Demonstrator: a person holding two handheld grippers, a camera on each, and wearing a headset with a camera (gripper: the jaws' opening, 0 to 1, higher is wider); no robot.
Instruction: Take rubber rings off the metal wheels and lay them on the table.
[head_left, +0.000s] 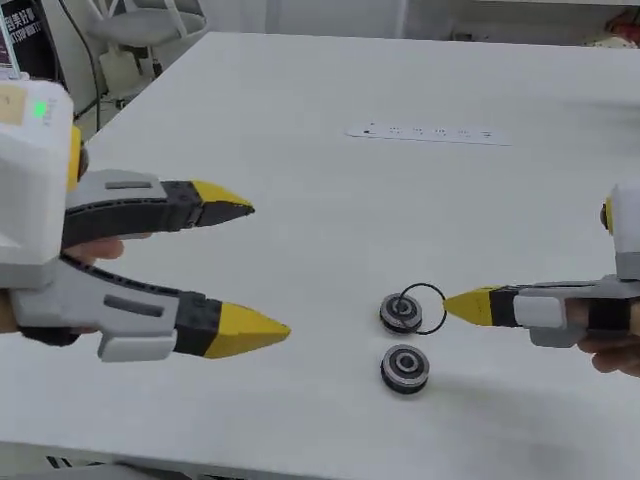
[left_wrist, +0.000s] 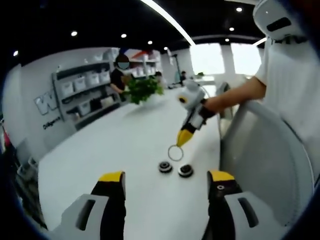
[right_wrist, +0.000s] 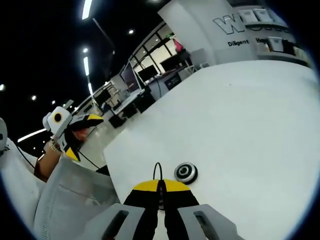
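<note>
Rubber ring (head_left: 424, 286), first of seemingly two: pinched between the closed tips of the right gripper (head_left: 450, 305), just beside far metal wheel (head_left: 400, 314), apparently free, not yet laid on table (head_left: 330, 200); near wheel (head_left: 405, 367) untouched; left gripper (head_left: 268, 268) spread, empty.

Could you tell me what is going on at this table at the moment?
A person is working with two handheld grippers at a white table. The right gripper is shut on a thin black rubber ring, holding it right by the farther small round metal wheel. In the left gripper view the ring looks lifted free of it. The nearer metal wheel sits on the table with nothing touching it. The left gripper hovers open off to the side, holding nothing.
</note>
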